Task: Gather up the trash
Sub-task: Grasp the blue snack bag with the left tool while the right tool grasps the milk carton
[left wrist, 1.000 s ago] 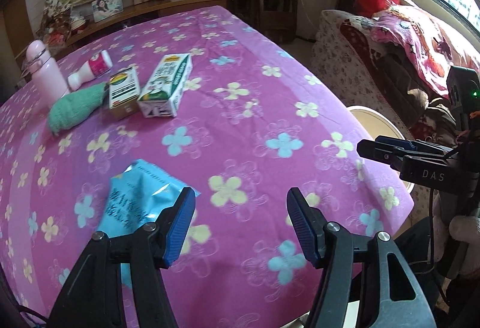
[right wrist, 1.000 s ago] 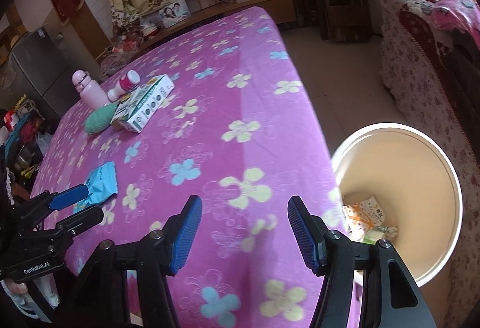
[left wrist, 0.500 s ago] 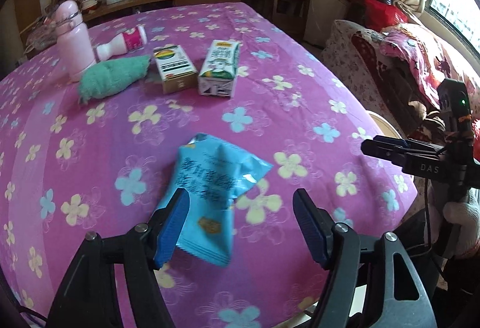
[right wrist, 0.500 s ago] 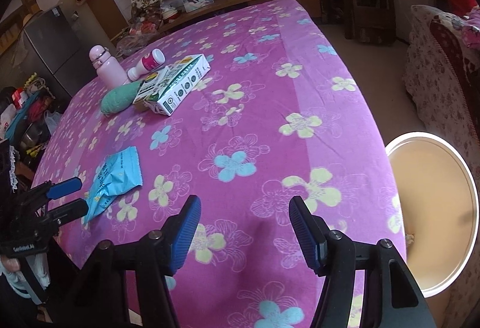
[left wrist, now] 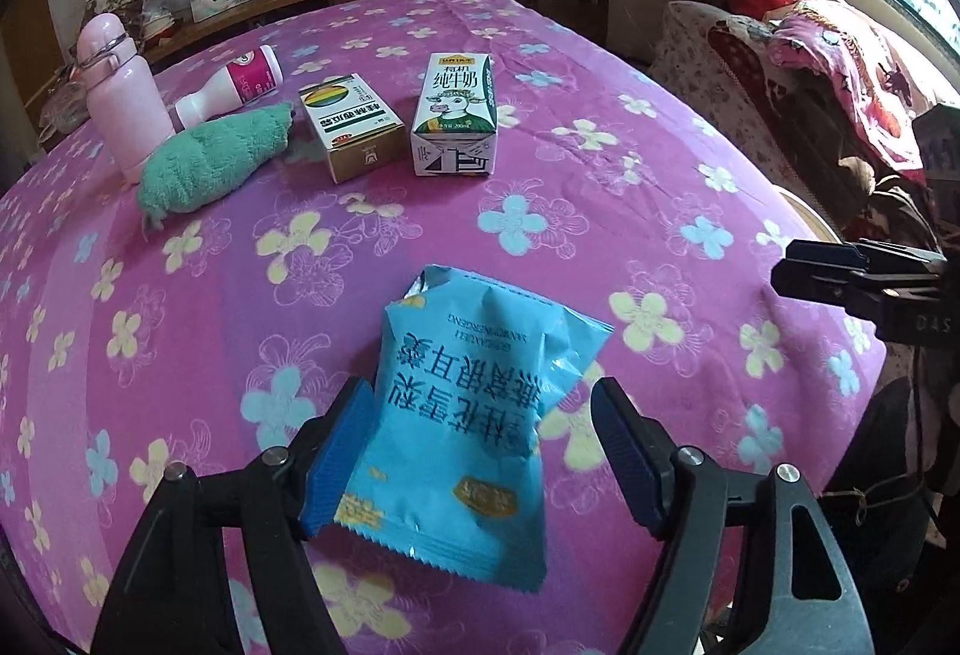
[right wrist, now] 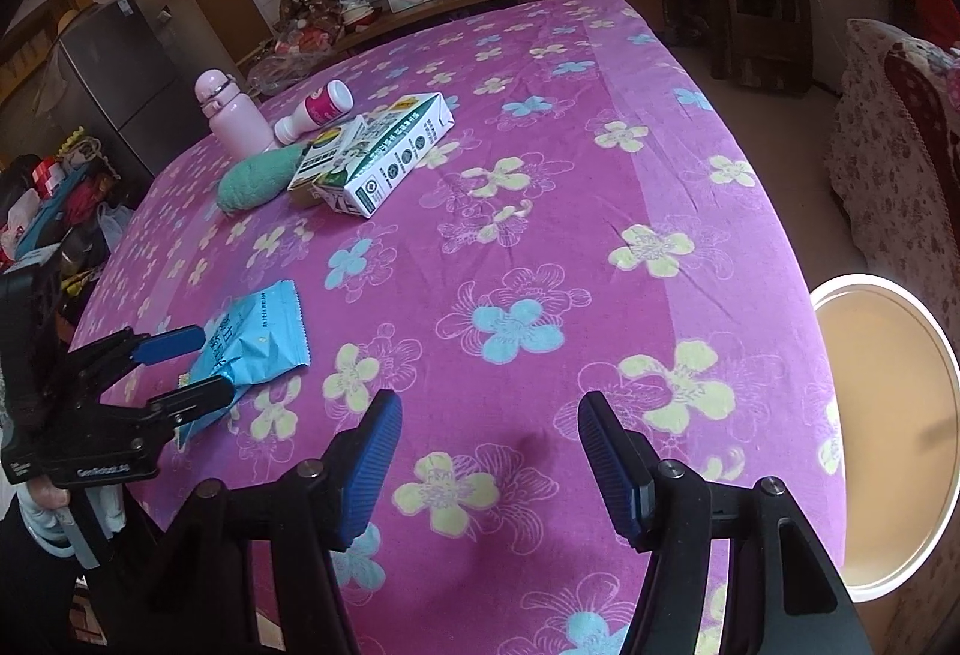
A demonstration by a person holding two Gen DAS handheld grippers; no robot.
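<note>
The left tongs (left wrist: 480,445) are sitting low in the left wrist view, jaws opening, with the blue packet (left wrist: 462,415) lying between them on the tabletop (left wrist: 600,211). The left pad (left wrist: 342,445) is lying against the packet's left edge, whether pressing on it I cannot tell, while the right pad (left wrist: 621,451) is standing clear of it, so the tongs are not gripping it. The packet is resting flat on the purple flowered cloth, lower centre of that frame, its print upside down to the camera.

In the right wrist view the same packet (right wrist: 252,337) is showing at left centre, between the left tongs' (right wrist: 195,364) blue-tipped fingers. The right tongs (right wrist: 489,451) are hanging open at the bottom of that frame over bare cloth, with nothing between the pads. A pale round bin (right wrist: 888,433) is standing beside the tabletop's edge at the lower right.

Further back, in the upper left of the left wrist view, a milk carton (left wrist: 456,115) and a small box (left wrist: 351,127) are lying side by side. Left of them a green cloth (left wrist: 210,163) is lying next to a pink bottle (left wrist: 123,97), which is standing upright, and a white bottle (left wrist: 231,85) is lying on its side behind.
</note>
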